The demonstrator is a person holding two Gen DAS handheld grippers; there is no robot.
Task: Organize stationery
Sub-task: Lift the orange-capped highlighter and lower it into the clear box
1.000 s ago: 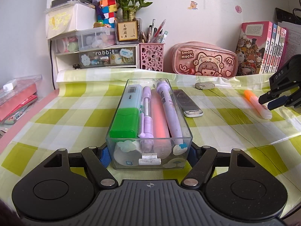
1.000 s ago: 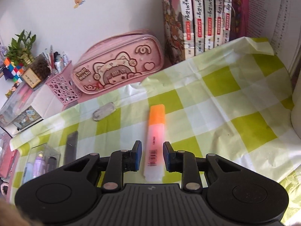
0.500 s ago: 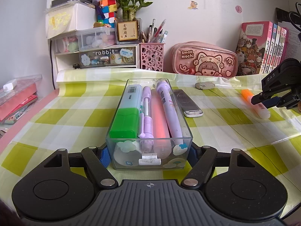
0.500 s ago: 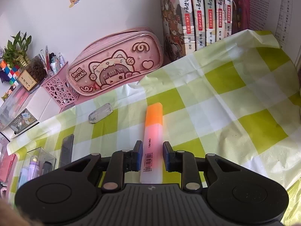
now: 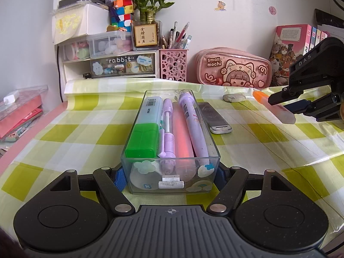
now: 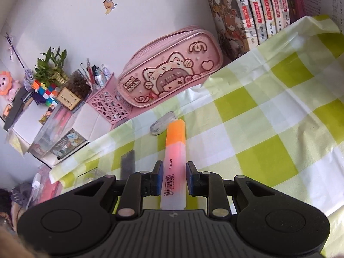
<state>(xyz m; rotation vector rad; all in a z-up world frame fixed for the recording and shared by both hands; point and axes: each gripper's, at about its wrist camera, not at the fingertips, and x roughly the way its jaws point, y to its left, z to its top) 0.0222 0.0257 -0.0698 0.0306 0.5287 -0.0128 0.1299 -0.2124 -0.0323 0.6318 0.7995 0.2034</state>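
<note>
A clear plastic box (image 5: 169, 185) stands on the checked cloth, holding a green highlighter (image 5: 146, 129), purple pens (image 5: 193, 124) and a pink one. My left gripper (image 5: 169, 175) is shut on the box's near end. My right gripper (image 6: 173, 172) is shut on an orange-capped highlighter (image 6: 175, 148) and holds it off the cloth, cap pointing away. In the left wrist view the right gripper (image 5: 288, 105) and the highlighter (image 5: 271, 105) hang to the right of the box.
A grey flat case (image 5: 212, 118) lies right of the box, a grey eraser (image 5: 234, 97) behind it. A pink pencil case (image 5: 234, 68), pink pen holder (image 5: 173, 64), storage drawers (image 5: 107, 62) and books (image 6: 253, 10) line the back wall.
My right gripper closed on the orange highlighter and lifted it, carrying it left toward the box. My left gripper and the box have not moved.
</note>
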